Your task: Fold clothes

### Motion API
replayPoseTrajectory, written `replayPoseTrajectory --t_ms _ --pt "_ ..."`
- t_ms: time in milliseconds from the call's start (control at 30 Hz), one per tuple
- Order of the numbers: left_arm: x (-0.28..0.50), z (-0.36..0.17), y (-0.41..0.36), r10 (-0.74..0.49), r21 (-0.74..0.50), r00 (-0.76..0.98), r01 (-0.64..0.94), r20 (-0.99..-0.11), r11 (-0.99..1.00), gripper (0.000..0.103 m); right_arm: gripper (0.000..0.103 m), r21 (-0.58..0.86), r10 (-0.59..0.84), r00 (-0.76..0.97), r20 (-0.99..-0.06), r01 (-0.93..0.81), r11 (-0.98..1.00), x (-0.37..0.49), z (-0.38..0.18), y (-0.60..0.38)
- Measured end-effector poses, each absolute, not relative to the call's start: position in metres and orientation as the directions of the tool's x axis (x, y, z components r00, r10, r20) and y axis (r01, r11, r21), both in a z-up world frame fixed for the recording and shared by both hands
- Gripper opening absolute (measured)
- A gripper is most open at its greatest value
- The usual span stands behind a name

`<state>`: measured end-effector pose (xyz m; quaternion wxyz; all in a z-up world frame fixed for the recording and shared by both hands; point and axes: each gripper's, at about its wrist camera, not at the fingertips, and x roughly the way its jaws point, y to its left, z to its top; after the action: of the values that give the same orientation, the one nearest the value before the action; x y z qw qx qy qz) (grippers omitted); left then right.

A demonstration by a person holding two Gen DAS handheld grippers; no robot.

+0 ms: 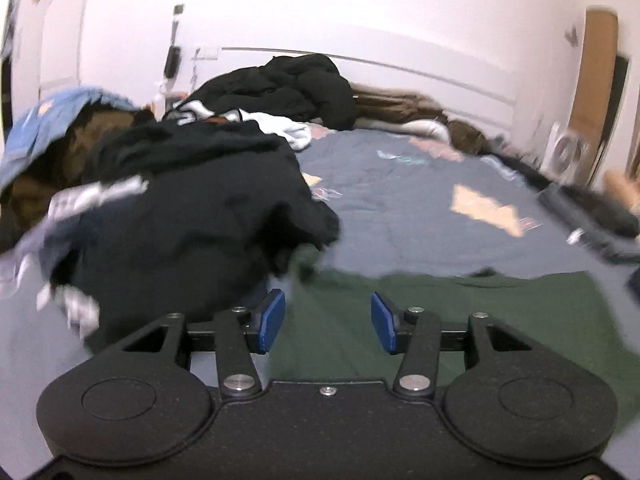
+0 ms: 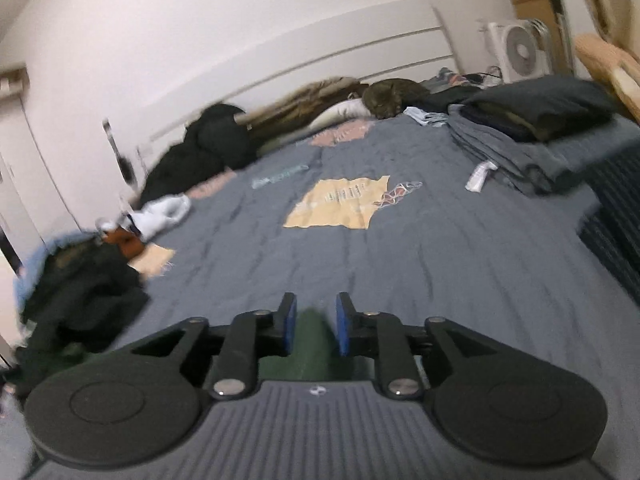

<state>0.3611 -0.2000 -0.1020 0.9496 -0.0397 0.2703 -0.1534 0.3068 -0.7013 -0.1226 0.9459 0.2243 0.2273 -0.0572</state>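
A dark green garment (image 1: pixel 480 320) lies spread flat on the grey bedcover (image 1: pixel 400 208), close to the near edge. My left gripper (image 1: pixel 328 322) hovers just over its left part, jaws open, nothing between the blue pads (image 1: pixel 272 320). A heap of unfolded dark clothes (image 1: pixel 192 208) rises directly to its left. In the right wrist view, a ridge of the green garment (image 2: pixel 314 344) stands between the jaws of my right gripper (image 2: pixel 316 328). The jaws are a little apart and the blue pads (image 2: pixel 342 330) do not press on the cloth.
A stack of folded dark and grey clothes (image 2: pixel 540 120) sits at the far right of the bedcover (image 2: pixel 400 260). A black jacket (image 2: pixel 208 140), white cloth (image 2: pixel 164 210) and what looks like a curled cat (image 2: pixel 392 96) lie near the headboard. A white fan (image 2: pixel 516 50) stands beyond.
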Motion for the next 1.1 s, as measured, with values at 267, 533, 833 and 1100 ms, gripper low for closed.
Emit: replayPoseTrajectory --t_ms 267,533,833,1100 --pt "0.259 -0.131 -0.165 -0.324 -0.506 0.812 0.041 -0.486 0.862 0.060 0.029 0.460 -0.059 0.877 -0.477 0.307 0.833 0.189 -0.140 -0.670" --pt "0.254 -0.177 -0.125 -0.334 -0.664 0.758 -0.171 -0.560 0.728 0.060 0.041 0.608 0.009 0.837 -0.546 0.389 0.692 0.158 -0.188 -0.683" --pt "0.268 -0.210 -0.124 -0.441 -0.779 0.719 -0.224 -0.538 0.586 0.063 0.043 0.739 0.133 0.818 -0.560 0.420 0.527 0.172 -0.226 -0.673" --pt "0.287 -0.227 -0.126 -0.447 -0.811 0.736 -0.234 -0.508 0.537 0.063 0.051 0.781 0.139 0.836 -0.531 0.419 0.463 0.183 -0.245 -0.667"
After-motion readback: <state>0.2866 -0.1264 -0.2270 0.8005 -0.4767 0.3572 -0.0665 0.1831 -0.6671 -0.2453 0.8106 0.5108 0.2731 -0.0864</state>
